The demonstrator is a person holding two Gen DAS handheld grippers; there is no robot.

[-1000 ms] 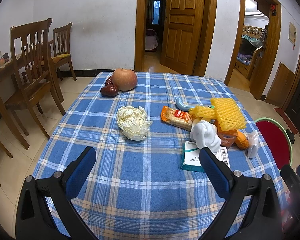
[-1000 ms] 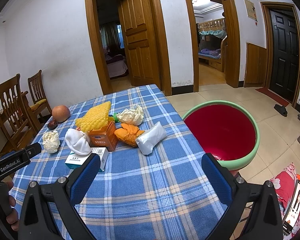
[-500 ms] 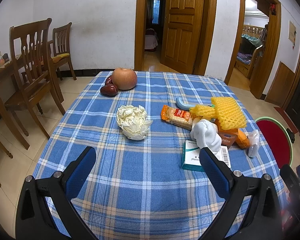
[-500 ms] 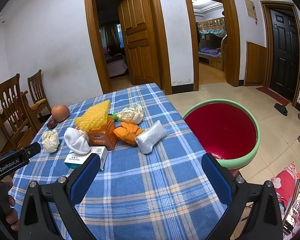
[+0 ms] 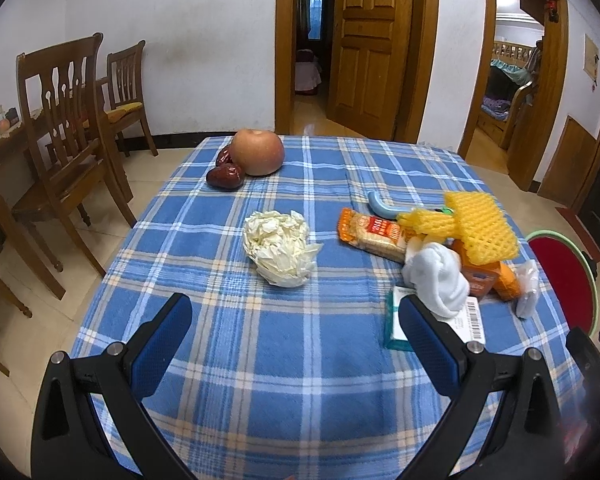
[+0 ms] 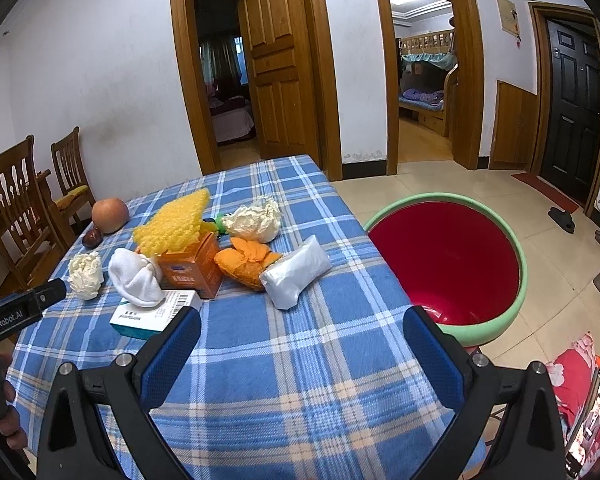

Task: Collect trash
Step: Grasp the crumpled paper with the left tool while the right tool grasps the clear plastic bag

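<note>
A blue plaid table (image 5: 292, 360) holds trash. A crumpled cream paper ball (image 5: 280, 246) lies ahead of my open, empty left gripper (image 5: 296, 320). To the right lie a cracker packet (image 5: 374, 234), yellow foam netting (image 5: 480, 224), a white cloth wad (image 5: 440, 276) and a teal-white box (image 5: 396, 324). In the right wrist view my open, empty right gripper (image 6: 302, 330) hovers over the near table edge, before a silver wrapper (image 6: 296, 272), an orange wad (image 6: 246, 262), an orange box (image 6: 192, 266) and a second paper ball (image 6: 256, 220). A red basin with green rim (image 6: 444, 264) stands right of the table.
An apple (image 5: 258, 152) and red dates (image 5: 225, 176) sit at the table's far left corner. Wooden chairs (image 5: 64, 140) stand left of the table. Open doorways lie behind. The left gripper's body (image 6: 16, 312) shows at the left of the right wrist view.
Both grippers have edged slightly forward over the table. Nothing on the table has moved.
</note>
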